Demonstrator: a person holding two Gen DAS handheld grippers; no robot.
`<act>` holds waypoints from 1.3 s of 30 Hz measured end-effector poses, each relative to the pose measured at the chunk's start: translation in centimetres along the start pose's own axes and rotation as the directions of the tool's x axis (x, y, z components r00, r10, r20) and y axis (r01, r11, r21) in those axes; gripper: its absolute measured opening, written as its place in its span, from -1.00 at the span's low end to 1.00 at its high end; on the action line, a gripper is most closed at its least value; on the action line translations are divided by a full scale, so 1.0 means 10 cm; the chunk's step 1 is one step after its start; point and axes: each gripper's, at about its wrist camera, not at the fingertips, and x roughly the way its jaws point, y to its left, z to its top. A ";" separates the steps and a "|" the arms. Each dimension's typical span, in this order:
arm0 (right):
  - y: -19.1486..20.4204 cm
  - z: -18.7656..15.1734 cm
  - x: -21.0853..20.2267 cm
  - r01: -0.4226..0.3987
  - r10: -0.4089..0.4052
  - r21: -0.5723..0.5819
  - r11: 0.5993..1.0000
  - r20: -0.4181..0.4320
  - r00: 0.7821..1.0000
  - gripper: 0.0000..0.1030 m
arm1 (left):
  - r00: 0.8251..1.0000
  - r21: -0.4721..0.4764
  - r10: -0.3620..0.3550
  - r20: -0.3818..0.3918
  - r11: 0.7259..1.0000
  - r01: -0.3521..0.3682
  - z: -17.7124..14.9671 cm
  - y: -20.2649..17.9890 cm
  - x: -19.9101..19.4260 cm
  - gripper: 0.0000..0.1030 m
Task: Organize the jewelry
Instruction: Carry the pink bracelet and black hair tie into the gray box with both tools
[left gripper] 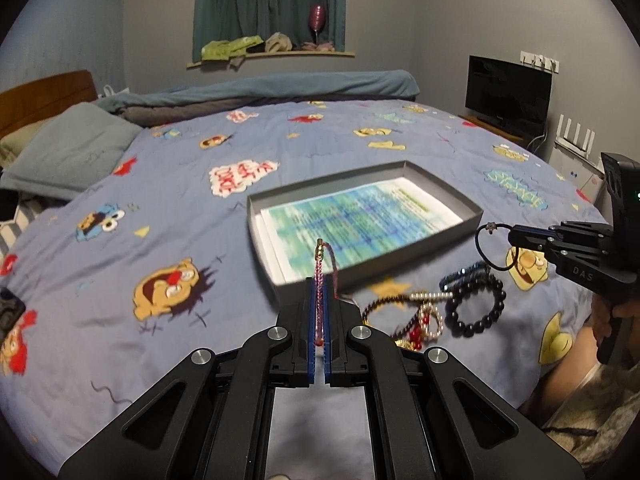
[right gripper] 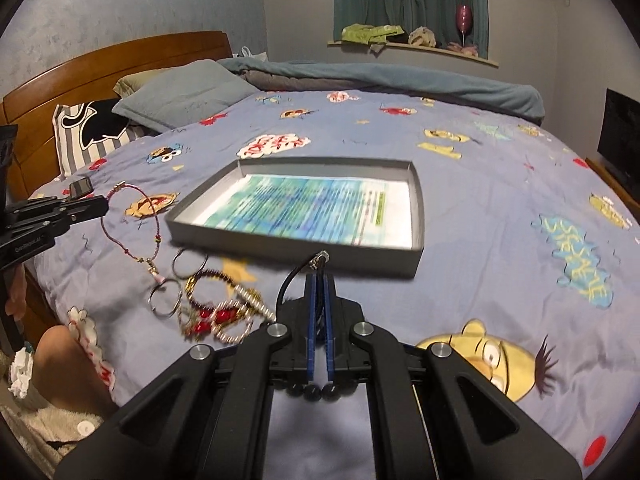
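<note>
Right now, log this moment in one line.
left gripper: shut on pink bracelet | right gripper: shut on black cord | box: open, holds only paper | rest of jewelry: on bed

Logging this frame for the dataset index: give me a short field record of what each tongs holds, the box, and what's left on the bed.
left tongs: shut on pink braided cord bracelet
right tongs: shut on thin black cord loop with small metal charm
container: shallow grey cardboard box, open, printed sheet inside, no jewelry in it
unsorted pile: black round-bead bracelet, red-and-pearl bead bracelets, two silver metal rings
surface: blue cartoon-print bedspread
</note>
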 end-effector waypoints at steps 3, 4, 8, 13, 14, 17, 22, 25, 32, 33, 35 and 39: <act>-0.04 0.13 0.07 0.015 -0.014 -0.010 1.000 0.013 1.000 -0.93 | 1.000 -0.003 -0.004 0.005 1.000 0.004 0.10 0.04 0.04 -0.93; -0.06 0.16 0.08 0.019 -0.019 -0.013 1.000 0.017 1.000 -0.93 | 1.000 0.002 -0.001 0.012 1.000 0.001 0.15 0.06 0.05 -0.93; -0.15 0.36 0.20 0.047 -0.046 -0.018 0.999 0.044 0.998 -0.93 | 0.999 0.030 0.007 0.034 1.000 -0.008 0.36 0.09 0.14 -0.93; -0.27 0.63 0.44 0.098 -0.096 -0.029 0.995 0.071 0.993 -0.93 | 0.999 0.044 0.009 0.047 0.999 -0.011 0.67 0.16 0.36 -0.93; -0.28 0.68 0.50 0.106 -0.104 -0.029 0.994 0.070 0.992 -0.93 | 0.999 0.047 0.012 0.046 0.999 -0.014 0.71 0.17 0.42 -0.93; -0.33 0.79 0.68 0.123 -0.121 -0.032 0.992 0.061 0.991 -0.93 | 0.999 0.033 -0.005 0.040 0.999 0.003 0.83 0.21 0.60 -0.93; -0.40 0.96 1.07 0.131 -0.131 -0.022 0.991 0.016 0.991 -0.93 | 0.999 0.023 -0.038 0.004 0.999 0.038 1.00 0.26 1.01 -0.93; -0.48 1.02 1.25 0.131 -0.131 0.000 0.991 -0.010 0.991 -0.93 | 0.997 0.005 -0.071 -0.036 0.997 0.071 1.05 0.28 1.24 -0.93; -0.55 1.09 1.59 0.135 -0.133 0.017 0.991 -0.088 0.987 -0.93 | 0.988 0.022 -0.021 -0.154 0.999 0.024 0.99 0.34 1.75 -0.93; -0.55 1.10 1.63 0.135 -0.133 0.016 0.991 -0.098 0.986 -0.93 | 0.987 0.022 -0.014 -0.163 1.000 0.018 0.98 0.35 1.78 -0.93; -0.55 1.10 1.71 0.147 -0.145 0.011 0.989 -0.124 0.982 -0.93 | 0.983 0.008 -0.005 -0.185 1.000 0.007 0.96 0.40 1.85 -0.93; -0.57 1.09 1.83 0.149 -0.143 0.019 0.989 -0.166 0.976 -0.93 | 0.973 -0.001 0.015 -0.231 1.000 -0.016 0.91 0.47 1.95 -0.93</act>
